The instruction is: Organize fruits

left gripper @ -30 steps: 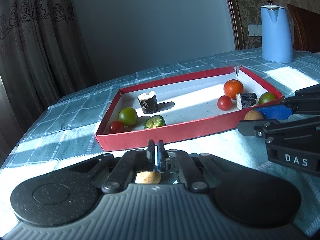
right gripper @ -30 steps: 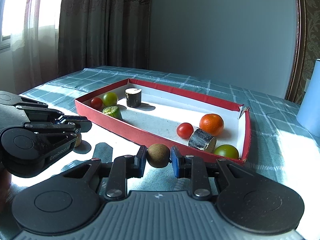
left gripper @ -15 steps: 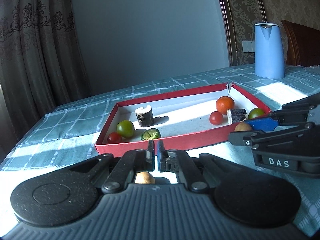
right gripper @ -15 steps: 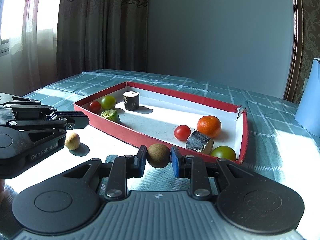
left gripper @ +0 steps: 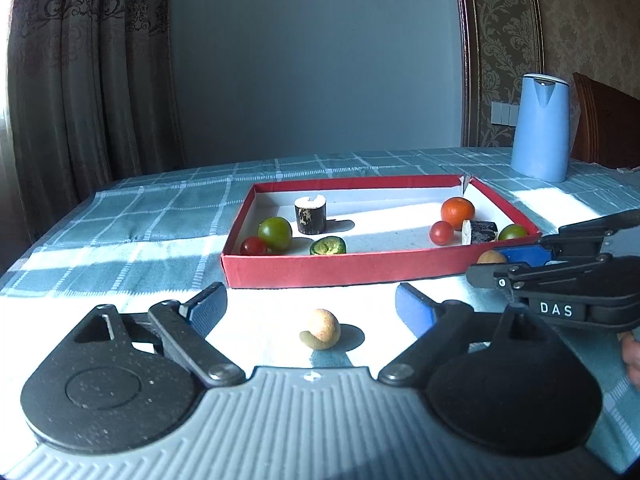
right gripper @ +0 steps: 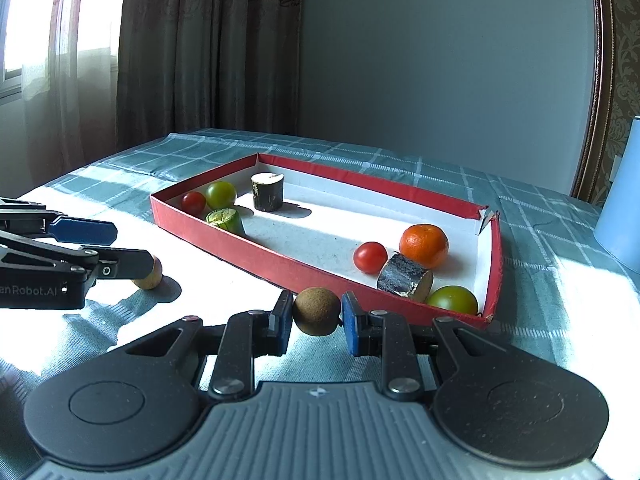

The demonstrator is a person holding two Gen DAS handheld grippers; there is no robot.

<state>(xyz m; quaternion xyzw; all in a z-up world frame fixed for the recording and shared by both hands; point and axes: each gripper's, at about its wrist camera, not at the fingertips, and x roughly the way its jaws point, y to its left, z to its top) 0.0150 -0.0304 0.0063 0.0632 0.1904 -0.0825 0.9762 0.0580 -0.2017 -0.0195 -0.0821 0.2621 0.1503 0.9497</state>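
My left gripper (left gripper: 310,298) hangs low over the tablecloth and its jaws are opening. A small tan fruit (left gripper: 321,329) lies on the cloth between its blue pads, touching neither. My right gripper (right gripper: 316,312) is shut on a round brown fruit (right gripper: 317,311), just in front of the red tray's near wall (right gripper: 256,248). The tray (left gripper: 344,270) holds an orange (left gripper: 458,212), red and green tomatoes, a cut green piece and two dark cylinders. The right wrist view shows the left gripper (right gripper: 132,246) at the left, partly hiding the tan fruit (right gripper: 150,274).
A blue kettle (left gripper: 540,132) stands at the back right of the checked tablecloth, with a wooden chair back (left gripper: 604,120) behind it. Curtains hang along the left. The table's edge runs close on the left. Part of a hand (left gripper: 632,354) shows at the right edge.
The left gripper has gone from shut to wide open and drawn back, so the tan fruit now shows between its fingers. The right gripper still holds the brown fruit in place.
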